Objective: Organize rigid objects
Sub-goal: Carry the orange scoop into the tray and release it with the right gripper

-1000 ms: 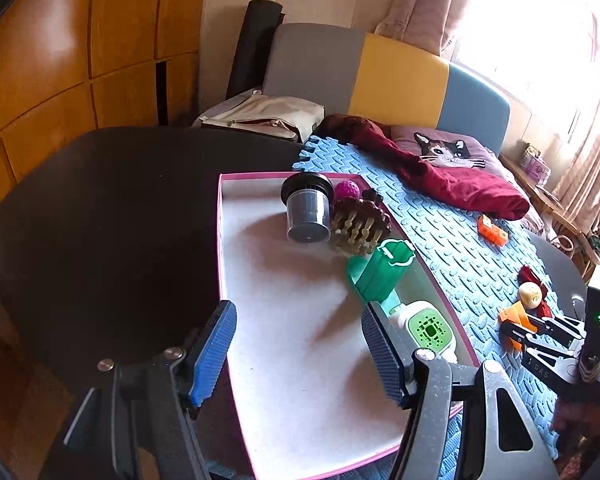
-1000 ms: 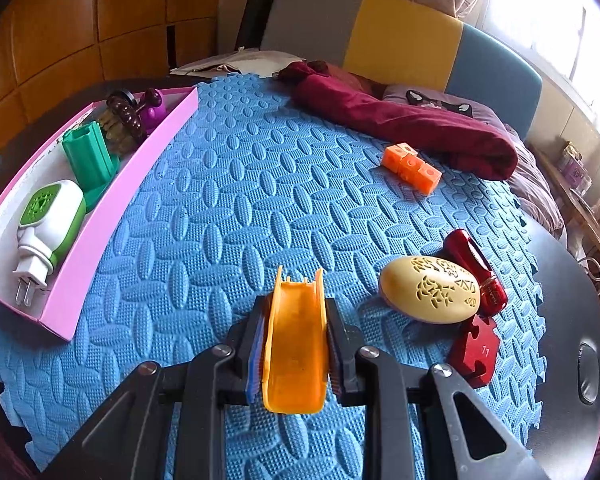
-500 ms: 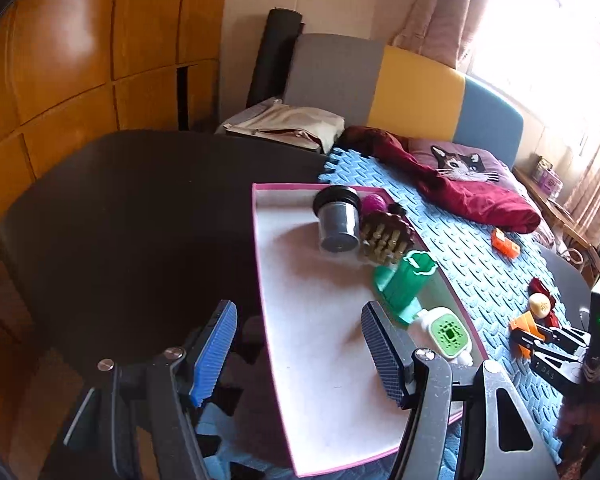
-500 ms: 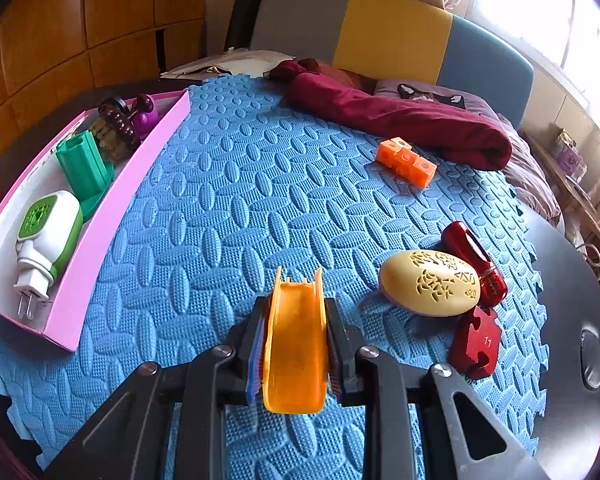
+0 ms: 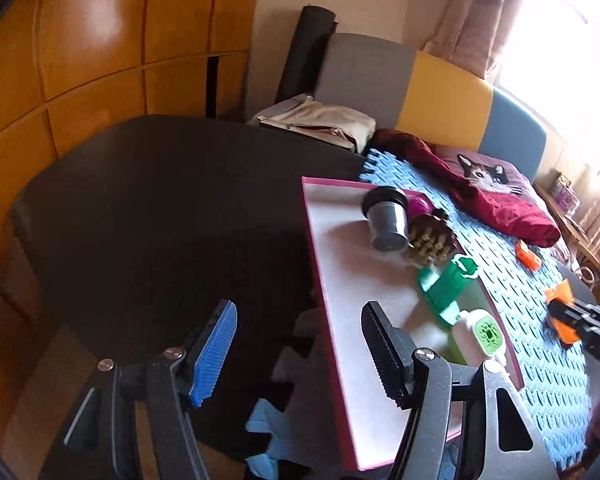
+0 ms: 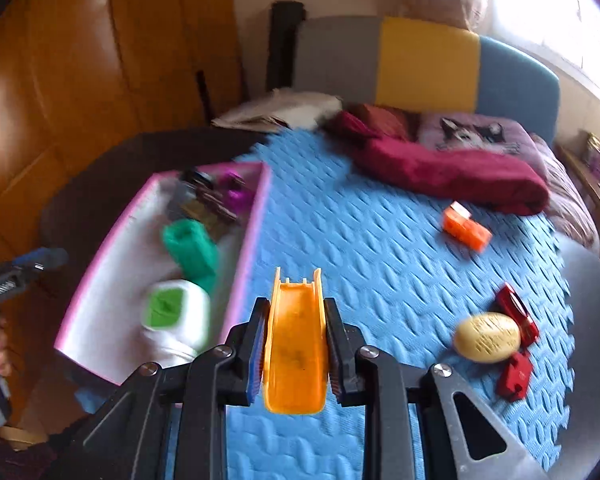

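Observation:
My right gripper (image 6: 296, 320) is shut on an orange slide-shaped plastic piece (image 6: 296, 356), held up above the blue foam mat (image 6: 360, 248) close to the pink tray's (image 6: 256, 224) right wall. The tray holds a grey cup (image 5: 386, 220), a brown bristly brush (image 5: 430, 236), a magenta ball (image 5: 418, 205), a green piece (image 5: 448, 284) and a white-and-green plug-in device (image 5: 480, 336). My left gripper (image 5: 296, 320) stands open with nothing between its fingers, straddling the tray's left rim (image 5: 316, 264) over the dark table (image 5: 160, 208).
On the mat lie an orange block (image 6: 466, 232), a cream oval case (image 6: 487, 336) and red pieces (image 6: 516, 314). A dark red cloth (image 6: 452, 172) and a cat cushion (image 6: 472, 132) lie at the far end, against a sofa back. Wood panels stand at the left.
My right gripper has risen with the orange piece and swung toward the tray; its view is now blurred. My left gripper has slid left, from over the tray floor to its left rim.

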A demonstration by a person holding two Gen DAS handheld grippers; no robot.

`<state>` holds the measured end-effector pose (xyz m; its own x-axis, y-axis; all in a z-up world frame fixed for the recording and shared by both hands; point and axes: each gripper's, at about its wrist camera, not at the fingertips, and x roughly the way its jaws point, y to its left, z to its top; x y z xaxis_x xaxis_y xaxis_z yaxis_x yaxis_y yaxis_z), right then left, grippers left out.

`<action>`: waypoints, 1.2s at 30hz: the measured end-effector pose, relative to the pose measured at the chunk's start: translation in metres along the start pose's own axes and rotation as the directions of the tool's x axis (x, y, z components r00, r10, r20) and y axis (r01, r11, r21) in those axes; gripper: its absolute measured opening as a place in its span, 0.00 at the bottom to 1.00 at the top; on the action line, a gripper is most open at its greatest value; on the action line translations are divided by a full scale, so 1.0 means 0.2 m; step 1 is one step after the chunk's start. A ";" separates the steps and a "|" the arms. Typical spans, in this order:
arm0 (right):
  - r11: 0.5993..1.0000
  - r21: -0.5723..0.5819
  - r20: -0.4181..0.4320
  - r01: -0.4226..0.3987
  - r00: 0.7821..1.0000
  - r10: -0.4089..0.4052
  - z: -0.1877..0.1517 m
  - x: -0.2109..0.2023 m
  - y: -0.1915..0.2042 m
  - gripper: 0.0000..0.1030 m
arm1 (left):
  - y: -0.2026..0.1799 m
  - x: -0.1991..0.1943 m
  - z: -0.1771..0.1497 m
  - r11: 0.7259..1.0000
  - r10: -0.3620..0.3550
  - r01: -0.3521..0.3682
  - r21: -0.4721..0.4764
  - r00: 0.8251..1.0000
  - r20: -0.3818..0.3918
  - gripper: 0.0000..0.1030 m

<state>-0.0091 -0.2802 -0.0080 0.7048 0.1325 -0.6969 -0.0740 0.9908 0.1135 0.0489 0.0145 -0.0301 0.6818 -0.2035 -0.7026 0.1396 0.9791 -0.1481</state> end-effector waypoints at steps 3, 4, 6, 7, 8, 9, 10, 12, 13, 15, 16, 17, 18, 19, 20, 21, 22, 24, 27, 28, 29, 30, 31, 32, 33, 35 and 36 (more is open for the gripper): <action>0.994 -0.044 0.018 -0.097 0.995 0.098 0.09 0.01 0.17 0.24 | 0.06 0.00 0.00 1.000 0.012 -0.012 -0.025 1.000 -0.002 0.64; 0.990 -0.061 0.018 -0.128 0.991 0.129 0.12 0.02 0.23 0.24 | 0.08 0.00 0.00 0.999 0.017 -0.017 -0.032 1.000 -0.001 0.64; 0.981 -0.087 0.003 -0.175 0.984 0.176 0.18 0.08 0.34 0.24 | 0.12 0.00 0.00 0.998 0.027 -0.027 -0.048 1.000 -0.004 0.64; 0.976 -0.102 -0.007 -0.193 0.981 0.193 0.20 0.12 0.39 0.24 | 0.14 0.00 0.00 0.998 0.030 -0.030 -0.055 1.000 -0.007 0.64; 0.972 -0.117 -0.016 -0.202 0.979 0.202 0.22 0.16 0.44 0.24 | 0.15 0.01 0.00 0.998 0.033 -0.033 -0.060 0.999 -0.009 0.64; 0.968 -0.131 -0.031 -0.213 0.977 0.211 0.24 0.21 0.49 0.24 | 0.16 0.01 0.00 0.997 0.035 -0.036 -0.064 0.999 -0.012 0.64; 0.965 -0.141 -0.051 -0.223 0.975 0.218 0.26 0.27 0.53 0.24 | 0.17 0.01 -0.01 0.997 0.035 -0.036 -0.068 0.999 -0.014 0.64; 0.961 -0.158 -0.089 -0.226 0.973 0.214 0.28 0.38 0.60 0.24 | 0.18 0.03 -0.01 0.997 0.032 -0.034 -0.069 0.999 -0.024 0.64; 0.959 -0.174 -0.113 -0.223 0.972 0.206 0.29 0.44 0.63 0.24 | 0.18 0.03 -0.01 0.997 0.032 -0.033 -0.070 0.999 -0.026 0.64; 0.963 -0.200 -0.151 -0.179 0.977 0.150 0.29 0.56 0.66 0.25 | 0.18 0.05 -0.02 0.997 0.029 -0.032 -0.070 0.999 -0.034 0.64; 0.963 -0.214 -0.179 -0.162 0.976 0.124 0.29 0.63 0.68 0.25 | 0.19 0.05 -0.02 0.997 0.029 -0.032 -0.070 0.999 -0.040 0.64; 0.963 -0.222 -0.203 -0.150 0.974 0.104 0.28 0.68 0.68 0.24 | 0.19 0.06 -0.02 0.997 0.028 -0.031 -0.073 0.999 -0.044 0.64; 0.963 -0.237 -0.220 -0.130 0.972 0.077 0.26 0.73 0.69 0.25 | 0.19 0.07 -0.03 0.997 0.027 -0.031 -0.077 0.999 -0.047 0.64; 0.955 -0.285 -0.182 -0.087 0.983 0.035 0.25 0.75 0.70 0.24 | 0.20 0.08 -0.03 0.997 0.028 -0.032 -0.076 0.998 -0.050 0.64; 0.947 -0.315 -0.173 -0.061 0.985 0.006 0.24 0.76 0.72 0.24 | 0.20 0.08 -0.03 0.997 0.030 -0.034 -0.076 0.998 -0.055 0.64; 0.942 -0.331 -0.171 -0.050 0.985 -0.008 0.23 0.77 0.73 0.26 | 0.20 0.09 -0.03 0.996 0.030 -0.035 -0.080 0.998 -0.057 0.64; 0.938 -0.343 -0.166 -0.045 0.986 -0.013 0.22 0.77 0.73 0.27 | 0.20 0.09 -0.04 0.996 0.031 -0.036 -0.082 0.998 -0.059 0.64; 0.929 -0.370 -0.152 -0.029 0.988 -0.030 0.19 0.78 0.75 0.28 | 0.20 0.10 -0.04 0.996 0.033 -0.038 -0.078 0.998 -0.059 0.64; 0.917 -0.398 -0.138 -0.014 0.989 -0.045 0.16 0.78 0.75 0.29 | 0.19 0.09 -0.04 0.996 0.036 -0.040 -0.076 0.998 -0.053 0.64; 0.915 -0.403 -0.136 -0.012 0.990 -0.047 0.17 0.78 0.75 0.29 | 0.19 0.09 -0.04 0.996 0.038 -0.042 -0.074 0.998 -0.051 0.64; 0.913 -0.408 -0.135 -0.010 0.990 -0.049 0.16 0.77 0.74 0.29 | 0.19 0.09 -0.04 0.996 0.039 -0.043 -0.073 0.998 -0.049 0.64; 0.913 -0.407 -0.136 -0.011 0.990 -0.049 0.16 0.77 0.74 0.30 | 0.18 0.08 -0.03 0.997 0.037 -0.041 -0.071 0.998 -0.048 0.64; 0.916 -0.401 -0.138 -0.015 0.989 -0.045 0.17 0.76 0.73 0.30 | 0.18 0.08 -0.03 0.997 0.037 -0.040 -0.067 0.998 -0.048 0.64; 0.920 -0.391 -0.142 -0.022 0.989 -0.037 0.18 0.75 0.73 0.30 | 0.17 0.08 -0.03 0.997 0.038 -0.041 -0.063 0.998 -0.046 0.64; 0.927 -0.375 -0.146 -0.031 0.989 -0.026 0.19 0.74 0.73 0.30 | 0.17 0.08 -0.04 0.997 0.038 -0.041 -0.059 0.998 -0.045 0.64; 0.936 -0.349 -0.147 -0.048 0.989 -0.004 0.20 0.71 0.72 0.30 | 0.16 0.07 -0.04 0.998 0.037 -0.040 -0.054 0.998 -0.043 0.64; 0.938 -0.341 -0.138 -0.052 0.990 0.004 0.20 0.69 0.72 0.31 | 0.15 0.07 -0.04 0.998 0.037 -0.040 -0.053 0.998 -0.042 0.64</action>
<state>0.1053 -0.1206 -0.0599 0.6006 0.1395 -0.7872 -0.3468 0.9327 -0.0993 0.0575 0.0419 -0.0495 0.6557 -0.1667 -0.7364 0.0739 0.9848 -0.1571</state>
